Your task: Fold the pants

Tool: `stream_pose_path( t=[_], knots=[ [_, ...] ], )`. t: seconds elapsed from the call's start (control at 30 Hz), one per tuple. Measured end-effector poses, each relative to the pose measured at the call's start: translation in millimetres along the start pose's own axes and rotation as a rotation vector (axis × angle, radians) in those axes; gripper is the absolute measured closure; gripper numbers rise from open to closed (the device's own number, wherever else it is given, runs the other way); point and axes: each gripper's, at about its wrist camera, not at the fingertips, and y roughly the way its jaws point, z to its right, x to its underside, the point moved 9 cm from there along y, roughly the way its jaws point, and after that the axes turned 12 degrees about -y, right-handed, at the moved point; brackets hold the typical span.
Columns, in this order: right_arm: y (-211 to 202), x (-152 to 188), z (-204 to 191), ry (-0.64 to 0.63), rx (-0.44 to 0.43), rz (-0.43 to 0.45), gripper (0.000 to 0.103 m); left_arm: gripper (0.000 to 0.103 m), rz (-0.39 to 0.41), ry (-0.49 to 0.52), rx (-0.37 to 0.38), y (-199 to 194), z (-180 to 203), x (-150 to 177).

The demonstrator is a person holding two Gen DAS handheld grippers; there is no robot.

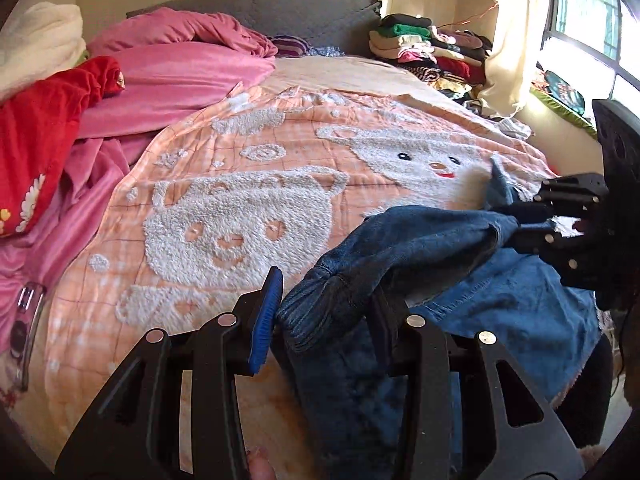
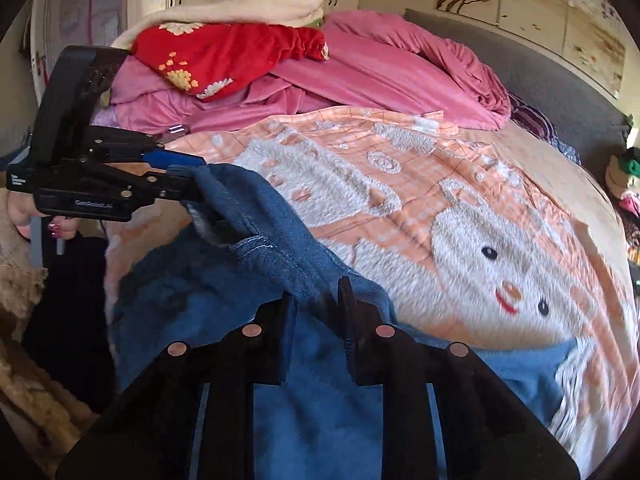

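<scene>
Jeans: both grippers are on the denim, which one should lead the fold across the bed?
Left, probably. The left gripper has a thick bunch of the jeans between its fingers, with bare blanket ahead. The right gripper pinches only an edge fold, so it seems better suited to following.

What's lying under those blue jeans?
The jeans rest on a peach blanket with fluffy bear pictures. The part of the blanket beneath the denim is covered.
</scene>
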Motion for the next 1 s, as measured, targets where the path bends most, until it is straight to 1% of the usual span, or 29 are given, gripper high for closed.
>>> stream_pose_path(
  t=[0.17, 0.3, 0.4, 0.53, 0.63, 0.7, 0.73, 0.8, 0.87, 0.9, 0.93, 1.0],
  knots=[
    [-30, 20, -37, 0.067, -0.008, 0.016, 0.084, 0.071, 0.006, 0.037, 0.031, -25, 15, 27],
    [-42, 32, -66, 0.090, -0.013, 0.028, 0.084, 0.071, -0.007, 0.018, 0.051, -38, 17, 44],
    [-41, 47, -88, 0.130, -0.029, 0.007, 0.084, 0.071, -0.030, 0.040, 0.043, -43, 20, 61],
    [-39, 60, -109, 0.174, -0.051, -0.006, 0.084, 0.071, -0.076, 0.058, 0.033, -43, 19, 84],
    [-36, 68, -120, 0.178, -0.053, -0.023, 0.083, 0.071, -0.104, 0.058, 0.030, -43, 17, 98],
    [-31, 73, -126, 0.200, -0.069, -0.034, 0.083, 0.070, -0.122, 0.068, 0.019, -41, 16, 106],
    [-28, 77, -129, 0.196, -0.065, -0.047, 0.082, 0.068, -0.128, 0.075, 0.004, -39, 15, 109],
    [-20, 83, -134, 0.186, -0.051, -0.072, 0.081, 0.067, -0.153, 0.078, -0.010, -32, 13, 114],
    [-10, 89, -136, 0.221, -0.050, -0.094, 0.081, 0.065, -0.168, 0.064, -0.020, -26, 10, 116],
    [-6, 91, -139, 0.237, -0.061, -0.099, 0.080, 0.063, -0.175, 0.057, -0.022, -25, 8, 117],
    [-3, 92, -141, 0.238, -0.061, -0.103, 0.079, 0.056, -0.178, 0.052, -0.027, -26, 6, 118],
    [0, 93, -143, 0.247, -0.058, -0.102, 0.076, 0.052, -0.189, 0.031, -0.018, -31, 1, 120]
  ],
)
